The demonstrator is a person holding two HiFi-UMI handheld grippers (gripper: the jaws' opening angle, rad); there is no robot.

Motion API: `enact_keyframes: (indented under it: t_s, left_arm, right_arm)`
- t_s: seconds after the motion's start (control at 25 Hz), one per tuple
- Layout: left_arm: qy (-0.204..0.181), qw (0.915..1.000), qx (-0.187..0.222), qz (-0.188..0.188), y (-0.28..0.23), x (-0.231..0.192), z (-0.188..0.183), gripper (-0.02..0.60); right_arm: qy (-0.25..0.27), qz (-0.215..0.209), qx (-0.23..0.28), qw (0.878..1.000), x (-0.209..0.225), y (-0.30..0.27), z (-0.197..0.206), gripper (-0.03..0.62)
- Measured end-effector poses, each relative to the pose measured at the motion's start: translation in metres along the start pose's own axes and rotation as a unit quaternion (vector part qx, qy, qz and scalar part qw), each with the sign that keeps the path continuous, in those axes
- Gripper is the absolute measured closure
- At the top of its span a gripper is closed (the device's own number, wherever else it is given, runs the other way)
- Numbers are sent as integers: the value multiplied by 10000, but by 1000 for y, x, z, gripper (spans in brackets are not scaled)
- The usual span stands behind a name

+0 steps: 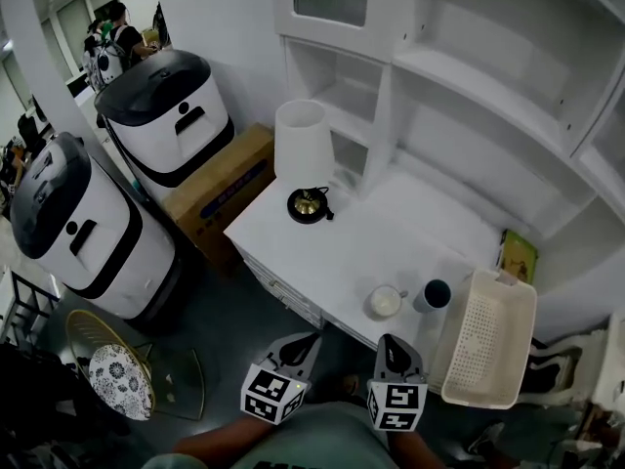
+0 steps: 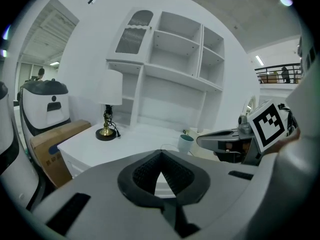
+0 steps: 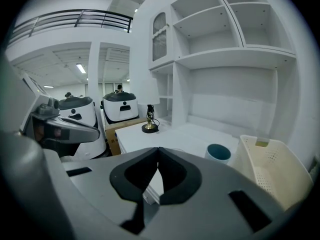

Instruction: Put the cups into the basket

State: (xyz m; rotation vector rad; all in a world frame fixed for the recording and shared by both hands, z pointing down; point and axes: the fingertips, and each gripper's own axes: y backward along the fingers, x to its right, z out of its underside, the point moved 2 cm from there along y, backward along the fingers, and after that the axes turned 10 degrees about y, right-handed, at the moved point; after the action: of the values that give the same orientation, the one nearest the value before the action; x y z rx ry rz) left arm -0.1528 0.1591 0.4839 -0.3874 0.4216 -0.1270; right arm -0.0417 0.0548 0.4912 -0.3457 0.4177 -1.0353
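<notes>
**Basket** (image 1: 485, 352): white plastic, a long rectangle with rounded corners. Its floor and walls are pierced all over with small holes. I see nothing lying inside it.

**Table** (image 1: 322, 247): a flat, matte white top. The basket stands at its right end.

**Teal-lined cup** (image 1: 433, 295): a plain cylinder, pale outside and dark blue-green inside. It stands upright with its mouth open, just beside the basket's left wall and outside it. The right gripper view shows it (image 3: 218, 153) at the basket's (image 3: 272, 176) near left corner.

**White cup** (image 1: 385, 302): round, smooth and glossy. It stands upright one place further left of the basket, just beside the teal-lined cup and also outside the basket.

**Lamp** (image 1: 305, 159): a tapered white shade over a brass stem, on a round black foot with a dark cord. It stands well apart from the basket, to the far left.

**Green pack** (image 1: 518, 255): small, flat and printed, at the basket's far end.

**Left gripper** (image 1: 303, 342): a grey moulded shell with black ribbed pads and a checkered marker cube. I read its jaws as clenched tip to tip with nothing between them. It hangs off the table's near edge, well left of the basket, touching nothing.

**Right gripper** (image 1: 391, 343): the same build, its jaws also pressed together and empty. It is the gripper nearer the basket, short of both cups and touching neither.
</notes>
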Motion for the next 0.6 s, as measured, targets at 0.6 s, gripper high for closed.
enact_keyframes:
  t_s: [0.6]
  left_arm:
    - [-192, 9998, -32, 47, -67, 24, -15, 575]
  right_arm:
    - [-51, 42, 4, 10000, 60, -26, 12, 579]
